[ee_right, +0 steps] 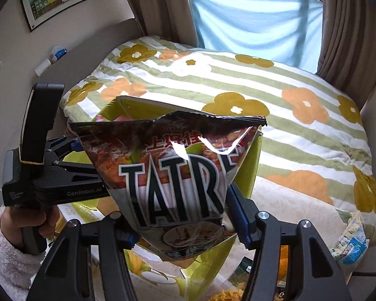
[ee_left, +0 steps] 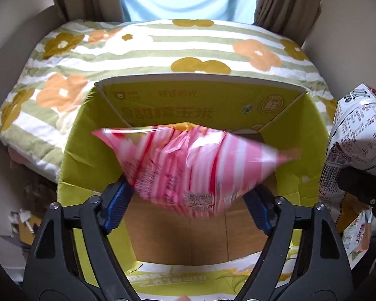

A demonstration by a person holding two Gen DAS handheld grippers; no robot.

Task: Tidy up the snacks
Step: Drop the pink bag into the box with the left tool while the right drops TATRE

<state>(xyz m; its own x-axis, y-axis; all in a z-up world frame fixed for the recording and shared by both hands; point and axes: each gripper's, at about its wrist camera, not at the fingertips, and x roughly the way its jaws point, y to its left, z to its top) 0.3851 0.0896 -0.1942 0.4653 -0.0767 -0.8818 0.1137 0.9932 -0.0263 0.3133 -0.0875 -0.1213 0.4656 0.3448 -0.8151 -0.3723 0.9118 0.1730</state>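
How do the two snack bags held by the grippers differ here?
The pink striped bag is pink and white; the dark chip bag is dark with large lettering. The pink striped bag hangs over the open yellow-green box; the dark chip bag's top edge is torn open. Each is pinched by one gripper.

A pink striped snack bag is clamped between the left gripper fingers, above an open yellow-green cardboard box; floral quilt beyond.
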